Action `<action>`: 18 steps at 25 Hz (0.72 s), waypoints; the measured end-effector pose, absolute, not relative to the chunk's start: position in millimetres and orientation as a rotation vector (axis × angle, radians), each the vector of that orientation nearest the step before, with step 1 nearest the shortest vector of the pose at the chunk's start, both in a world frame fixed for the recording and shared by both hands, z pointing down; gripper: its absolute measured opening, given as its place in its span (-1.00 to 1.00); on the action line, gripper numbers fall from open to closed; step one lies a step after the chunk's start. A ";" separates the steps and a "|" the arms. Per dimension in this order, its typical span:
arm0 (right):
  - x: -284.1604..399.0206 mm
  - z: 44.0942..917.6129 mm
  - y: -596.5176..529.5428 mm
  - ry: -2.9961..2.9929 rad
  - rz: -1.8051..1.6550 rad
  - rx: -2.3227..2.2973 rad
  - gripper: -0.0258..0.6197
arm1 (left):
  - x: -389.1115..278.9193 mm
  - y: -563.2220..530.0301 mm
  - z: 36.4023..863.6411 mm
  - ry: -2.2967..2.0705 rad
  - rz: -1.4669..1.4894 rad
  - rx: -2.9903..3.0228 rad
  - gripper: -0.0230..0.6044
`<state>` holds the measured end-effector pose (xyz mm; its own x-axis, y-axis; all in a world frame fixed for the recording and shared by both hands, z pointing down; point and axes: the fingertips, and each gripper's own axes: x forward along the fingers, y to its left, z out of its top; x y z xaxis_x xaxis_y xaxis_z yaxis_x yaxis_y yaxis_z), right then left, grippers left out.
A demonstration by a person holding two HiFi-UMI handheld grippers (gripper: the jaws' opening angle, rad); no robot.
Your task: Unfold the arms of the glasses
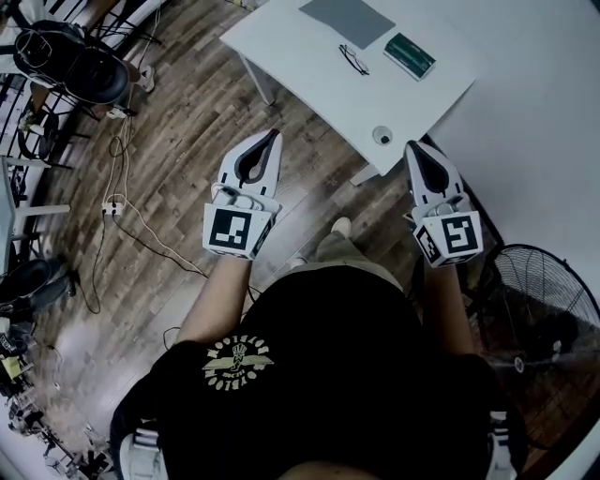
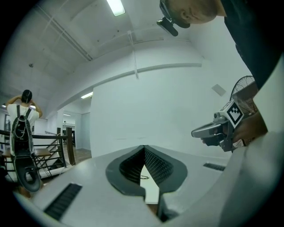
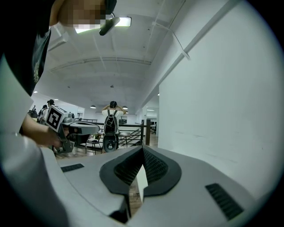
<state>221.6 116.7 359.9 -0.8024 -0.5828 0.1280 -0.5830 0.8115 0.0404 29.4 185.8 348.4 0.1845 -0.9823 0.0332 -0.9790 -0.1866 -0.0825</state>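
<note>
Here, seen from above, the glasses (image 1: 353, 59) lie on the white table (image 1: 309, 84), between a gray mat (image 1: 348, 19) and a green case (image 1: 409, 55). The left gripper (image 1: 271, 137) and right gripper (image 1: 413, 146) hover short of the table, above the wooden floor (image 1: 187, 122), jaws closed together, gripping nothing.

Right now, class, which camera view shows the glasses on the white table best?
The head view: the glasses lie whole on the white table, between a grey mat and a green case. The left gripper view shows only a tiny dark squiggle between its jaws, perhaps them; the right gripper view shows none.
</note>
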 end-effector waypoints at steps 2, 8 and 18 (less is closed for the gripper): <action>223.3 354.4 106.3 -2.870 0.001 0.931 -0.92 | 31.4 176.9 341.0 1.970 -0.130 -2.382 -0.91; 232.0 342.9 78.4 -2.903 -0.003 0.936 -0.92 | 40.0 156.7 322.4 1.957 -0.126 -2.358 -0.91; 235.2 329.9 25.9 -2.974 -0.018 0.846 -0.92 | 53.5 122.9 312.9 2.037 -0.139 -2.299 -0.91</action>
